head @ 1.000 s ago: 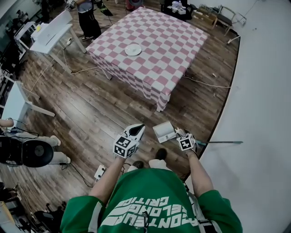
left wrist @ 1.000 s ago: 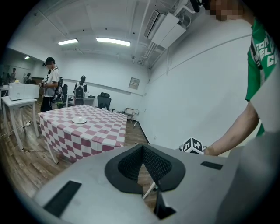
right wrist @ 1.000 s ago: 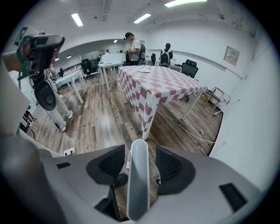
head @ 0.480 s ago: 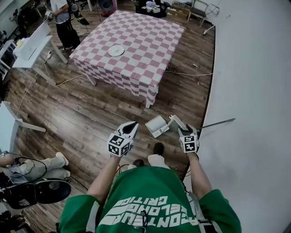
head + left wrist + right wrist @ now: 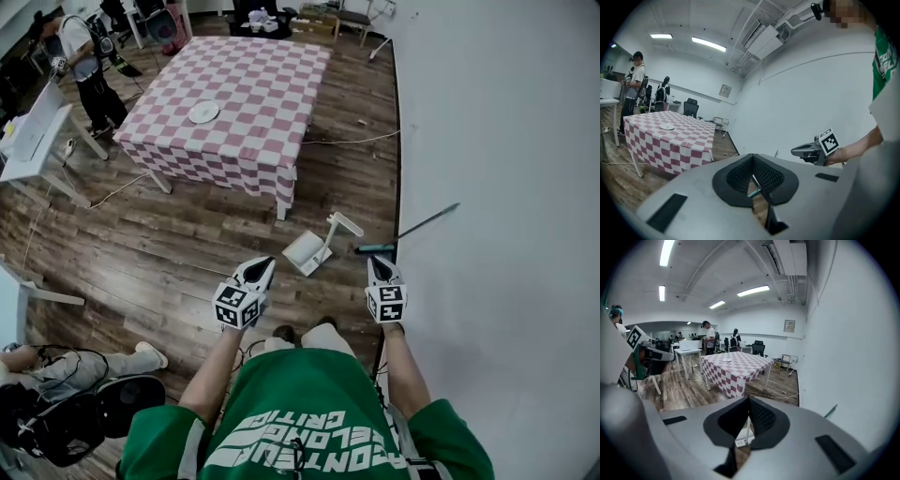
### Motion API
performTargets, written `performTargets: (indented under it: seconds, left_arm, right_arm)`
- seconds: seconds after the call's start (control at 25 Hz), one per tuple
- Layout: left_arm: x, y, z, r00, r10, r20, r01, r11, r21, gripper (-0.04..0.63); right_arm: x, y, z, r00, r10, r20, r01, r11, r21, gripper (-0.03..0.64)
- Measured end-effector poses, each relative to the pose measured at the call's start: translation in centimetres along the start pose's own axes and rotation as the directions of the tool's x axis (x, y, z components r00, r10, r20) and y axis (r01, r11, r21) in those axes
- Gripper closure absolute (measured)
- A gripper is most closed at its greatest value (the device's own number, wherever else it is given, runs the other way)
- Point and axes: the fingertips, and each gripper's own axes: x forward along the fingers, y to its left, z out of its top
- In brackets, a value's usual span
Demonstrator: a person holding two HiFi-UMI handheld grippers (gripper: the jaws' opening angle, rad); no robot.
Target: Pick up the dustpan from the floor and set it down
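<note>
The white dustpan (image 5: 307, 251) rests on the wood floor near the wall, its long handle (image 5: 343, 223) slanting up to the right. My right gripper (image 5: 378, 262) hangs to the right of it, apart from the handle, jaws shut with nothing between them. In the right gripper view a strip of the dustpan (image 5: 740, 440) shows below the closed jaws. To the dustpan's left my left gripper (image 5: 263, 265) is also shut and empty. The left gripper view shows the right gripper (image 5: 806, 151) off to the right.
A broom (image 5: 412, 227) with a green head leans on the white wall just right of the dustpan. A table with a pink checked cloth (image 5: 253, 103) carries a white plate (image 5: 203, 112). A cable (image 5: 347, 141) lies on the floor. A person (image 5: 84, 56) stands beyond the table.
The right gripper was at the dustpan's handle and has drawn up and away from it. The dustpan now stands alone on the floor. Both hands have shifted toward the wall.
</note>
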Motion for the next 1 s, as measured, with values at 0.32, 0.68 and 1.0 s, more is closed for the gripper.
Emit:
performTargets:
  seconds: [0.32, 0.68, 1.0]
  left_arm:
    - [-1.5, -5.7, -1.5, 1.000, 0.000, 0.013, 0.000, 1.000, 0.014, 0.592]
    - [-4.2, -15.8, -5.0, 1.000, 0.013, 0.011, -0.013, 1.000, 0.007, 0.592]
    - [-4.9, -25.8, -9.6, 0.999, -0.034, -0.018, 0.035, 0.998, 0.044, 0.592]
  right_arm:
    - [-8.4, -0.2, -2.9, 0.999, 0.000, 0.038, -0.002, 0.999, 0.052, 0.609]
    - [-18.7, -1.1, -8.3, 0.999, 0.031, 0.040, -0.034, 0.997, 0.073, 0.609]
    - [-26.3, -1.8, -14.2, 0.997, 0.061, 0.056, -0.066, 0.994, 0.090, 0.609]
